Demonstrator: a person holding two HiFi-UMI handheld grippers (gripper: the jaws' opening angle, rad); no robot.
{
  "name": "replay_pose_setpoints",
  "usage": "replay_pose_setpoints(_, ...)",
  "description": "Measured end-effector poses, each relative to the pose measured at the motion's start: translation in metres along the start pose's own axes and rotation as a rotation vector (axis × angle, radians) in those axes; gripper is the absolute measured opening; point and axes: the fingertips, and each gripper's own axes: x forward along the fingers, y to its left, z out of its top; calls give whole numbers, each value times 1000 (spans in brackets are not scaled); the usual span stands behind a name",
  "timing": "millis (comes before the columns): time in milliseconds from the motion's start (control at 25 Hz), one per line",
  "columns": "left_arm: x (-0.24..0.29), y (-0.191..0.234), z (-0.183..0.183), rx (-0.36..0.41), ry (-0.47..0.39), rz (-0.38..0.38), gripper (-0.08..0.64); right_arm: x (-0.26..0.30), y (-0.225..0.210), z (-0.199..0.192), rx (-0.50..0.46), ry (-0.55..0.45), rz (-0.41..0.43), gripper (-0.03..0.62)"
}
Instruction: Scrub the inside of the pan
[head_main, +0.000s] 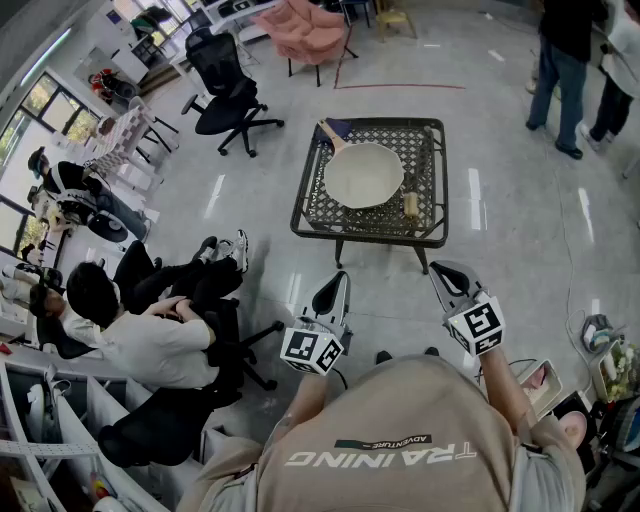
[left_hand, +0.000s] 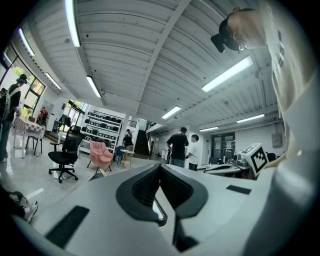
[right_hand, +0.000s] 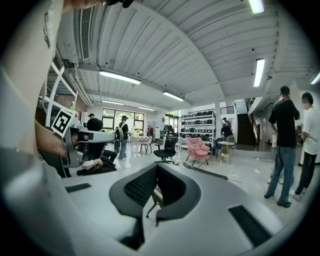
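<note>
The pale round pan (head_main: 362, 176) lies on a low black lattice table (head_main: 425, 140) a few steps ahead, its handle (head_main: 333, 135) toward the back left. A small scrubber (head_main: 410, 204) stands on the table by the pan's right rim. My left gripper (head_main: 342, 278) and right gripper (head_main: 439, 270) are held out side by side over the floor, well short of the table. Both are shut with nothing between the jaws. The left gripper (left_hand: 161, 167) looks level across the room. From the right gripper (right_hand: 156, 168) only the table's edge (right_hand: 202, 171) shows past the jaws.
A person sits on an office chair (head_main: 150, 345) close at my left, legs stretched toward the table. A black office chair (head_main: 228, 96) and a pink armchair (head_main: 305, 30) stand behind the table. Two people (head_main: 570, 60) stand at the back right.
</note>
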Motion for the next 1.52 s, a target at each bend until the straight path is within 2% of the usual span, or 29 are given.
replay_pose_setpoints(320,-12,9,0,8,15,22,17,-4,2,7,-27,-9,9,17)
replay_pose_setpoints(720,-30,14,-8,0,49,7,18,0,12,10,15,-49,-17,17)
replay_pose_setpoints(920,-31,34,-10,0,77,-3,18,16,18,11,60,-79,-33,17)
replay_pose_setpoints(1080,-33,48,-15,-6,83,-14,18,30,29,-4,81,-65,-32,17)
replay_pose_setpoints(1200,-35,59,-17,-1,81,-31,18,40,38,-8,69,-59,-38,17)
replay_pose_setpoints(1400,-34,66,-31,94,124,-79,17,42,49,-9,58,-23,-64,17)
replay_pose_setpoints(1520,-27,72,-33,42,116,-80,17,46,44,-12,73,-11,-71,17)
